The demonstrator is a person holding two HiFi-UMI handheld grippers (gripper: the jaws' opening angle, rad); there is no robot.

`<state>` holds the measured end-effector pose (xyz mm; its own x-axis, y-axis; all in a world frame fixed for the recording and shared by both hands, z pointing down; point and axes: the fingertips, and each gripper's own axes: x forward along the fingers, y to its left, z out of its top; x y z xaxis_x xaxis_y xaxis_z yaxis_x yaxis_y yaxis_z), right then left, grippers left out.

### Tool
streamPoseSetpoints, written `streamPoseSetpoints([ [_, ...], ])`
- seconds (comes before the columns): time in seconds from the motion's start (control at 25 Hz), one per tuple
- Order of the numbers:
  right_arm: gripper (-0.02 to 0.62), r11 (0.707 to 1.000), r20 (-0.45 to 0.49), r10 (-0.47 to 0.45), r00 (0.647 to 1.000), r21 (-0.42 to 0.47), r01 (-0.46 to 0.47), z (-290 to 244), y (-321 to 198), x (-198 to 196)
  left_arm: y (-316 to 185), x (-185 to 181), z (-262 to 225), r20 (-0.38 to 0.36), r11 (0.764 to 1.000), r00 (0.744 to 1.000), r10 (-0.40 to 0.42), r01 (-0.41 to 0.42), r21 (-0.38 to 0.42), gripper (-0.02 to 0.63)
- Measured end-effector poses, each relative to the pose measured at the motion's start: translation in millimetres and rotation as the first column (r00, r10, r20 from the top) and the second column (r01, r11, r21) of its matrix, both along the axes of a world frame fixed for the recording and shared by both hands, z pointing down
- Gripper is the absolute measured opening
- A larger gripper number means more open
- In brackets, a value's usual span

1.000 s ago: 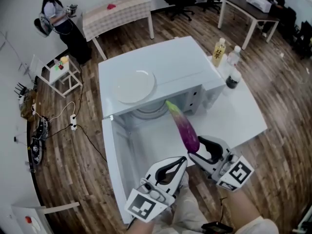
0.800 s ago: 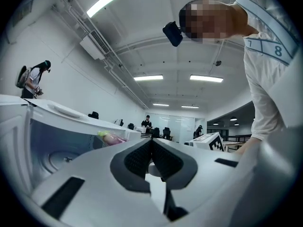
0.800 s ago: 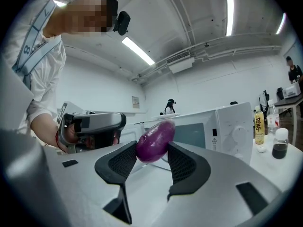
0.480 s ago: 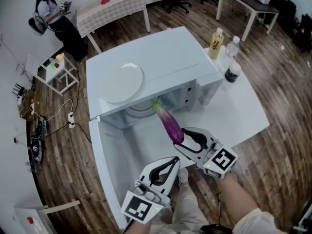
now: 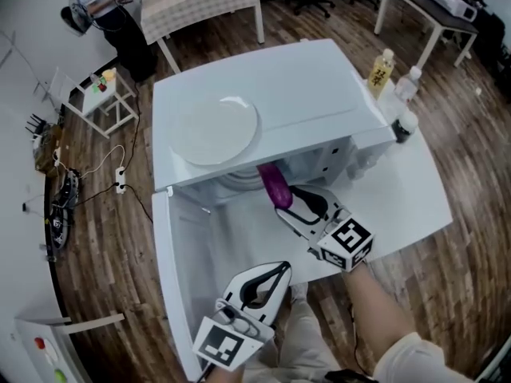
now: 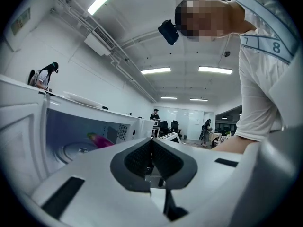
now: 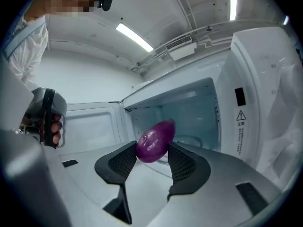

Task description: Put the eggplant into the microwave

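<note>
The right gripper (image 7: 151,151) clamps the eggplant (image 7: 155,140) by its blunt end, jaws wide around it, its tip inside the open microwave (image 5: 303,94), apparently above the turntable. The left gripper (image 6: 152,148) is closed and empty. The eggplant looks firm, light and glossy, so it may slip; a mid-body hold would be steadier

The right gripper (image 5: 287,201) holds the eggplant (image 5: 273,183) at the open microwave's (image 5: 311,86) mouth (a plate (image 5: 215,130) lies on top).
</note>
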<state>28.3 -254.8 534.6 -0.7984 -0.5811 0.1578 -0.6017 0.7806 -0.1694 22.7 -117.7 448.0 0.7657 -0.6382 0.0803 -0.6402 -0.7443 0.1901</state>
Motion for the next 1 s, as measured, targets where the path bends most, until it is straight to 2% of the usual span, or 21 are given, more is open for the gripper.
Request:
streamPoseSetpoints([
  [0.28, 0.224, 1.0, -0.001, -0.01, 1.0, 0.001, 0.01, -5, -11, -9, -4, 13, -4, -0.04, 1.0, 0.999, 0.014, -0.014, 0.006, 0.002],
  [0.52, 0.224, 1.0, -0.006, -0.007, 1.0, 0.005, 0.007, -13, 1, -8, 17, 21, -12, -0.055, 0.999, 0.998, 0.037, -0.036, 0.025, 0.002],
  [0.68, 0.224, 1.0, -0.011, 0.004, 1.0, 0.016, -0.004, -20, 16, -6, 37, 24, -23, -0.08, 0.997, 0.996, 0.036, -0.031, 0.064, 0.003],
  [0.84, 0.224, 1.0, -0.022, 0.013, 1.0, 0.025, -0.012, -28, 32, -7, 58, 25, -24, -0.06, 0.996, 0.997, 0.047, -0.042, 0.083, 0.002],
  [1.0, 0.224, 0.999, -0.035, 0.018, 0.999, 0.027, -0.017, -31, 43, -4, 56, 27, -19, -0.058, 0.995, 0.998, 0.03, -0.024, 0.095, 0.002],
])
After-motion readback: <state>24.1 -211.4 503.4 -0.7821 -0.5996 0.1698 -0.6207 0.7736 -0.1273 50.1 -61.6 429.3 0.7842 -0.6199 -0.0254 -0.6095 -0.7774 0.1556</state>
